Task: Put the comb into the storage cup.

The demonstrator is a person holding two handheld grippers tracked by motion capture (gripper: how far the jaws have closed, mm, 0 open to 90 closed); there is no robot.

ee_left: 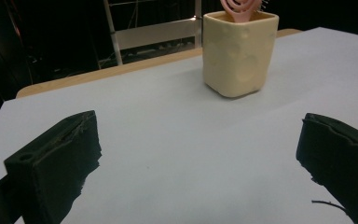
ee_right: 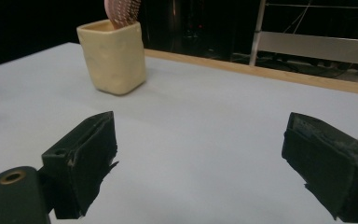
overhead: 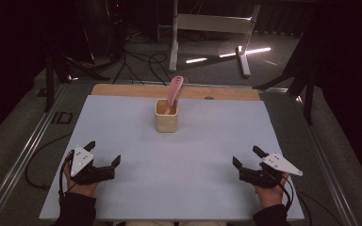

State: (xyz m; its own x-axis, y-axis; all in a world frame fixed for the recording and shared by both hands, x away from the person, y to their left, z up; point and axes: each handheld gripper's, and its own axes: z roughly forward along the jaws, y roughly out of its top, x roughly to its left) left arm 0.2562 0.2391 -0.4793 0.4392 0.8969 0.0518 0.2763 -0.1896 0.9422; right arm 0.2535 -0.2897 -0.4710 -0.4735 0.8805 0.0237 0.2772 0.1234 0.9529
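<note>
Your left claw (overhead: 104,153) and right claw (overhead: 246,156) stood apart, empty, near you; the pink hairbrush (overhead: 173,92) remained untouched in the far cream holder (overhead: 166,121).

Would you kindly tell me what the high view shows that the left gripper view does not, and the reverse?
The high view alone takes in both hands: the left gripper and the right gripper, each open and near the front of the table, with floor cables beyond. The left gripper view alone brings out the round dimples on the cup's wall and the looped end of the pink brush. Both show the cream cup upright on the table's pale sheet, the brush standing in it, nothing held.
</note>
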